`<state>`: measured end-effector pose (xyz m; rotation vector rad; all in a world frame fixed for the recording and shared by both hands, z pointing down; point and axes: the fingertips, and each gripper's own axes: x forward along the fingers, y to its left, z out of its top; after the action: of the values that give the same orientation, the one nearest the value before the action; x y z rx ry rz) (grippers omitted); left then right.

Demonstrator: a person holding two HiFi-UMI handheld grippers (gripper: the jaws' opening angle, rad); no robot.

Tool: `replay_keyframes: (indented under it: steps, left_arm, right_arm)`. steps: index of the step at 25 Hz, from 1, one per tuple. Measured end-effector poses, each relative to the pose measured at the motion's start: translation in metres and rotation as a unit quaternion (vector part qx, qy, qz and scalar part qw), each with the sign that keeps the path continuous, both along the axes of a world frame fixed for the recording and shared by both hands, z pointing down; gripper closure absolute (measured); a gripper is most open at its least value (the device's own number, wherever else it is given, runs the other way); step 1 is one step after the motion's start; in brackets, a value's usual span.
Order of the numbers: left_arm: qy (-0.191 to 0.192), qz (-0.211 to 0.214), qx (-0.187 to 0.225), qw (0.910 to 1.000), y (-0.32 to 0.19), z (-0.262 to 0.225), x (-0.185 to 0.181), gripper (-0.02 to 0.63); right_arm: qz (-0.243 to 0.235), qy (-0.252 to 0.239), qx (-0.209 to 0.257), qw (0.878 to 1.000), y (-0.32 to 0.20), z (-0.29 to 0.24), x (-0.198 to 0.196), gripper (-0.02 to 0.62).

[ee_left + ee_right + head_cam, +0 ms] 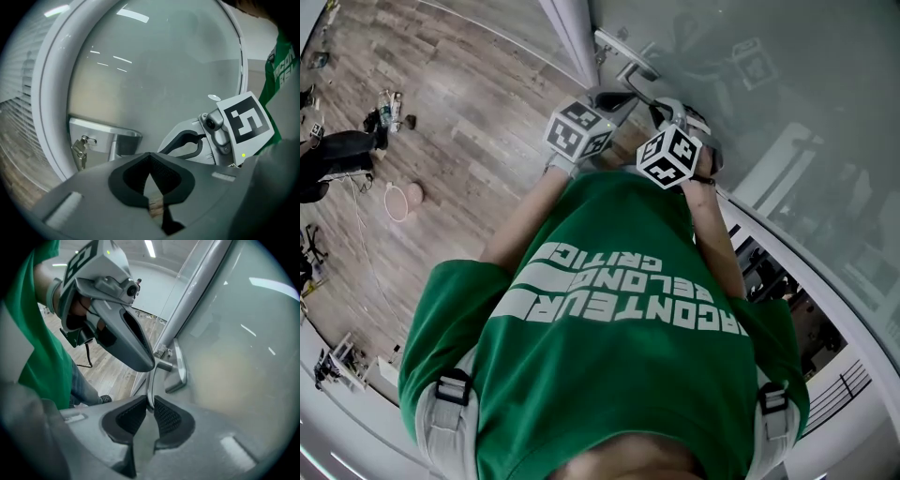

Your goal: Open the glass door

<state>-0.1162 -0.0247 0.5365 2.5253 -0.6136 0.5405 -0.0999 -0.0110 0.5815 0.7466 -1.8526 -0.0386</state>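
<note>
Frosted grey-green glass makes up the glass door (797,84), which rises at the person's right in the head view and fills most of both gripper views. Pale ceiling lights streak across it, and nothing behind it shows clearly. A pale metal frame (199,287) runs along its near edge. By that edge sits the door handle (151,380), a slim silver lever on a short stem coming out of a long metal plate (180,365). The left gripper view shows the same fitting side-on, with a key (79,151) hanging just below it, close to the door's edge.

The right gripper (150,405) has its two black ribbed pads (166,416) pressed onto the lever's free end, the thin metal pinched between them. The left gripper (150,163) hovers just beside it, on the side away from the glass. Its pads are drawn together at the tips with nothing held, and only floor shows through the slit below them. In the head view both grippers sit close together in front of the person's green shirt (609,309), right at the handle edge of the door.

To the left of the door's edge the wooden floor (459,103) lies open near the person. Dark clutter (337,155) with cables lies well apart from the door, toward the floor's far left edge.
</note>
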Motion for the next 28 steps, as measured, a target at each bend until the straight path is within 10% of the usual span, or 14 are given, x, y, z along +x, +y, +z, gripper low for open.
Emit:
replay_keyframes:
  steps: [28]
  left_arm:
    - [-0.045, 0.041, -0.019, 0.9979, -0.007, 0.043, 0.027, 0.595]
  right_arm:
    - [0.014, -0.045, 0.042, 0.998, -0.013, 0.035, -0.004, 0.555]
